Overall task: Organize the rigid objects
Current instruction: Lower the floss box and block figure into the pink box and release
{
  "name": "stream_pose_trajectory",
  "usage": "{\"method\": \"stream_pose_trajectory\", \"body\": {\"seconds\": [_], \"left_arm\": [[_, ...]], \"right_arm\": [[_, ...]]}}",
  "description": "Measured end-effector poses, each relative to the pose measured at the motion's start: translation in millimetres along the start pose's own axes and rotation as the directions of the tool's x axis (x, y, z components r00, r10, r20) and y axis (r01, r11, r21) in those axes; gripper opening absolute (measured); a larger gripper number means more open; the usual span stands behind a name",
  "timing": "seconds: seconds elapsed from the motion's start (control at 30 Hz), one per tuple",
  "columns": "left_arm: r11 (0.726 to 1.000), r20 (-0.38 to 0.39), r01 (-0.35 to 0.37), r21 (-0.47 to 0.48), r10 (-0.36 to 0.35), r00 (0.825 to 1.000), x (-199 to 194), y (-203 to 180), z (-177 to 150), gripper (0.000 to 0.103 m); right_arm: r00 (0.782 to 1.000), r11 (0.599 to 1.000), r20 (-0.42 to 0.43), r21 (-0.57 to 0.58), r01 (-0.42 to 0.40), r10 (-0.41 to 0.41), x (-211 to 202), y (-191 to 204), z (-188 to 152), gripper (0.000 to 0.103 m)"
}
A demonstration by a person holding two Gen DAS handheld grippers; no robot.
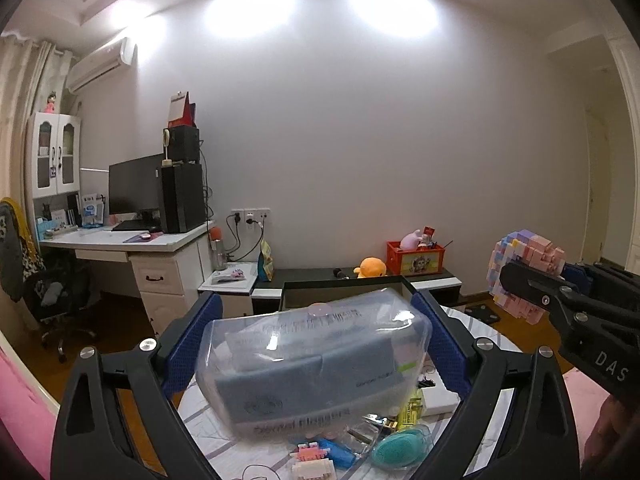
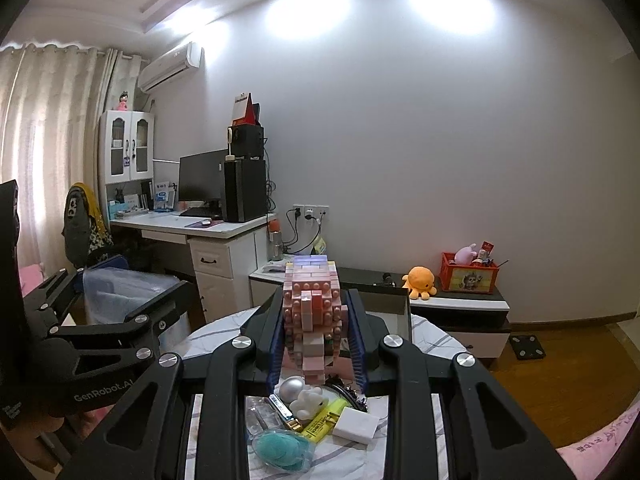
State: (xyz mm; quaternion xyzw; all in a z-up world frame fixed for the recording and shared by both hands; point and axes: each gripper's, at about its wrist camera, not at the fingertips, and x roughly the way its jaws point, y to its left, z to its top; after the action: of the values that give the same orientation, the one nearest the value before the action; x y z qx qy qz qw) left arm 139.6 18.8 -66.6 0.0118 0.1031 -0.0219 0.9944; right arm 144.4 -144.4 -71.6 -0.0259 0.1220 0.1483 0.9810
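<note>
The left wrist camera looked forward along its own fingers from just above a small round table [image 1: 484,332], very close to the clear plastic box [image 1: 316,364] filling its lower middle, and faced the white back wall with the desk [image 1: 132,240] at far left. The right wrist camera sat to its right at about the same height, facing the same wall, close behind a pink block figure [image 2: 314,320]. Both views shared the desk, the low cabinet with the orange plush [image 1: 372,267] and red crate [image 2: 468,276], the table clutter, and each other's gripper at the frame edge.
</note>
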Motion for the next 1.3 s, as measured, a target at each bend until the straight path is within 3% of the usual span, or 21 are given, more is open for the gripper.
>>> {"method": "stream_pose_trajectory", "body": {"seconds": [0.43,0.6,0.77,0.97,1.07,1.27,1.3], "left_arm": [[0.999,-0.071,0.026,0.022,-0.025,0.997,53,-6,-9,0.096],[0.998,-0.114,0.044,0.034,-0.040,0.993,94,-6,-8,0.096],[0.997,-0.172,0.071,0.043,-0.063,0.983,149,1,0,0.096],[0.995,-0.281,0.102,0.002,-0.097,0.955,222,9,-5,0.096],[0.994,-0.355,0.111,-0.012,-0.108,0.929,257,7,-20,0.096],[0.995,-0.456,0.101,-0.015,-0.097,0.885,286,3,-46,0.096],[0.994,-0.453,0.105,-0.024,-0.104,0.885,285,4,-45,0.096]], "right_arm": [[0.997,1.000,-0.071,0.024,-0.014,0.016,39,-15,-12,0.028],[0.995,1.000,-0.102,0.025,-0.006,0.008,69,-25,-10,0.028],[0.983,1.000,-0.184,0.017,0.017,-0.014,123,-47,-14,0.028],[0.952,0.998,-0.303,0.038,0.047,-0.033,189,-78,-32,0.028],[0.931,0.998,-0.362,0.033,0.060,-0.044,214,-87,-42,0.028],[0.897,0.998,-0.440,0.014,0.055,-0.043,243,-91,-62,0.028],[0.894,0.998,-0.446,0.013,0.054,-0.043,245,-92,-64,0.028]]}}
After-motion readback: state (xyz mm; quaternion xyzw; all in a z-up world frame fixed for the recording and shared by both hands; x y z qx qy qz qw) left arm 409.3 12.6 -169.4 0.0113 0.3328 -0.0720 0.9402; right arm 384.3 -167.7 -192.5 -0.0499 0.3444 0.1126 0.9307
